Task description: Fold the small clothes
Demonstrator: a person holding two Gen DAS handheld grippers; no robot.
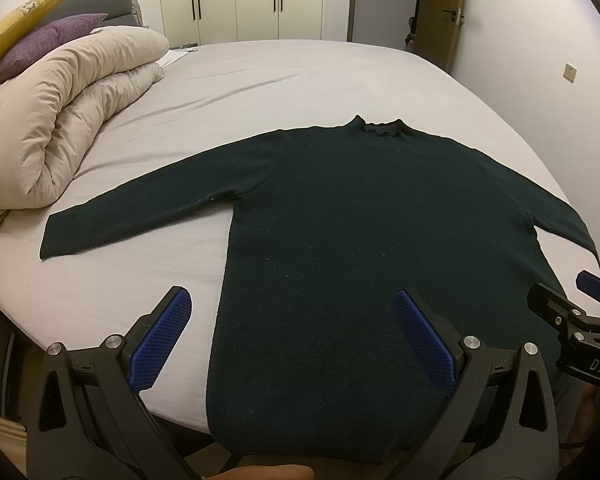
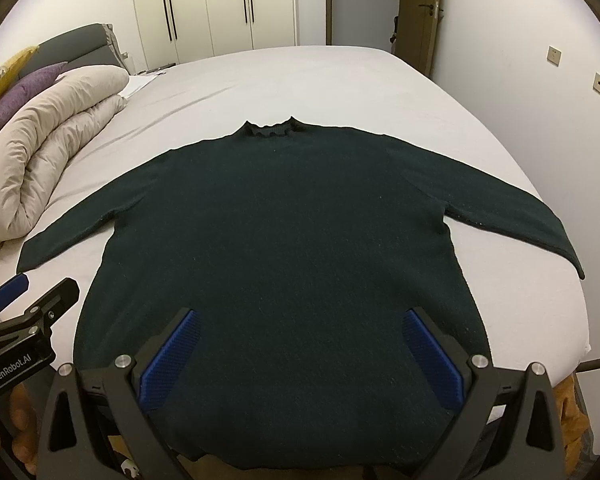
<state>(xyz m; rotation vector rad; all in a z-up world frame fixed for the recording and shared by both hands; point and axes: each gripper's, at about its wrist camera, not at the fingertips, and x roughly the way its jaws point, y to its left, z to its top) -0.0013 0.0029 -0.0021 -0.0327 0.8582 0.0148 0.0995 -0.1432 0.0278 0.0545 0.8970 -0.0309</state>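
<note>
On the bed point(image 1: 300, 80) the dark sweater point(image 1: 340, 220) lies flat, sleeves spread, unfolded, my left tool point(image 1: 292, 320) and right tool point(image 2: 300, 340) both released above its hem, apparently untouching; next I grasp a sleeve.

— What is left open on the bed point(image 2: 340, 76)?
— Bare sheet is seen beyond the collar of the sweater point(image 2: 284, 248) and outside both spread sleeves.
— What is obstructed?
— The far-left side is blocked by the rolled duvet point(image 1: 60, 120), with cushions point(image 1: 40, 36) stacked behind it, near the left cuff.
</note>
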